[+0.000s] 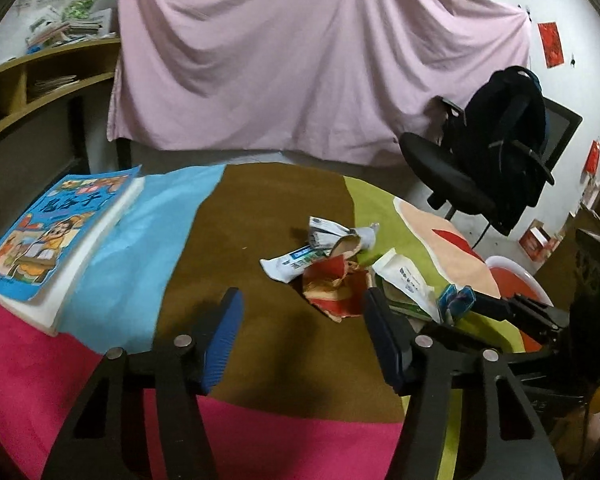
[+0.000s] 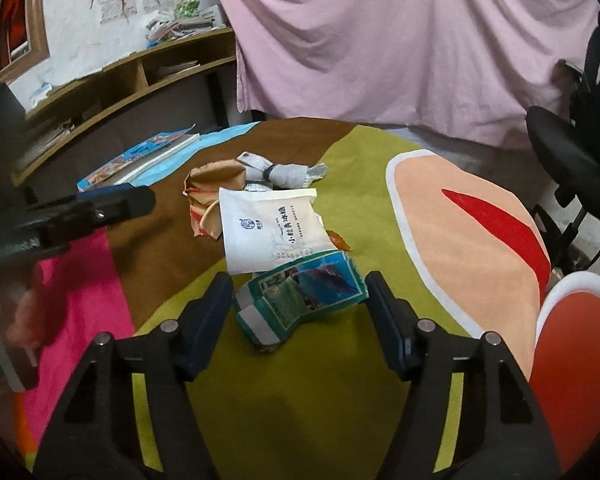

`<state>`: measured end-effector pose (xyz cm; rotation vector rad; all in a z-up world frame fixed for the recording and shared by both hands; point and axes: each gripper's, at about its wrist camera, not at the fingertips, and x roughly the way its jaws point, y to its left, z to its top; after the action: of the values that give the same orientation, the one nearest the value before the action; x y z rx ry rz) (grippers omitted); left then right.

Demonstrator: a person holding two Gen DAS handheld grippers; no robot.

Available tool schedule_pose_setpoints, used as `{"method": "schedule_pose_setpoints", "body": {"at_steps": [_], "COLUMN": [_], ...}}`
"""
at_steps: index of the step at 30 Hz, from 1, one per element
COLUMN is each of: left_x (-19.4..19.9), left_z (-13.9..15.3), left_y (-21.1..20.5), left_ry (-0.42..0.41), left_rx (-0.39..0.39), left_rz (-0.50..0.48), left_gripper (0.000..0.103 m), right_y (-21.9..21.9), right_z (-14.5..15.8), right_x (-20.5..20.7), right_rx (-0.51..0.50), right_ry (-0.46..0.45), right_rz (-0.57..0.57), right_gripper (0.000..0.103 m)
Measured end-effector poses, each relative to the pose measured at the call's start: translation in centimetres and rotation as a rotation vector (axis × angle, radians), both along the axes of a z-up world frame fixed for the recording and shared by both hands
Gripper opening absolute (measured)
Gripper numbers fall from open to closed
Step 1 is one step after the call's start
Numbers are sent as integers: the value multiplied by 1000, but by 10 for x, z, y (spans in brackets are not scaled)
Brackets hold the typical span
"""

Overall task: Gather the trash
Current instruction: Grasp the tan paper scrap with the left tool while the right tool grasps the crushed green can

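A small pile of trash lies on the colourful tablecloth. It holds a toothpaste tube, a crumpled red-orange wrapper, a twisted grey-white wrapper and a white bag. My left gripper is open over the brown patch, and the red-orange wrapper lies just ahead by its right finger. My right gripper is open, with a green-blue packet lying flat between its jaws. The white bag sits just beyond the packet. The right gripper also shows from the side in the left wrist view.
A children's book lies on the table's left. A black office chair draped with a jacket stands to the right. A pink sheet hangs behind, and a wooden shelf stands at the left. A finger of the left gripper reaches in from the left.
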<state>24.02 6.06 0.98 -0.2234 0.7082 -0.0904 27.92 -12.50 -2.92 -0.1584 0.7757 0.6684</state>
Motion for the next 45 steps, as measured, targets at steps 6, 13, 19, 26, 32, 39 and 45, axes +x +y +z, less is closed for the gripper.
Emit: {"method": "schedule_pose_setpoints", "body": {"at_steps": [6, 13, 19, 26, 32, 39, 45], "left_x": [19, 36, 31, 9, -18, -35, -40], "left_z": [3, -5, -5, 5, 16, 25, 44], "left_y": [-15, -29, -34, -33, -40, -53, -70], "left_ry": [-8, 34, 27, -12, -48, -62, -116], "left_rx": [57, 99, 137, 122, 124, 107, 90], "left_rz": [-49, -82, -68, -32, -18, -10, -27], "left_gripper": [53, 23, 7, 4, 4, 4, 4], "right_y": [-17, -26, -30, -37, -43, -58, -79], "right_z": [5, 4, 3, 5, 9, 17, 39], "right_x": [1, 1, -2, -15, -32, -42, -58], "right_rx": [58, 83, 88, 87, 79, 124, 199], "right_ry": [7, 32, 40, 12, -38, -96, -240], "right_rz": [-40, -38, -33, -32, -34, -76, -151], "right_gripper": [85, 78, 72, 70, 69, 67, 67]}}
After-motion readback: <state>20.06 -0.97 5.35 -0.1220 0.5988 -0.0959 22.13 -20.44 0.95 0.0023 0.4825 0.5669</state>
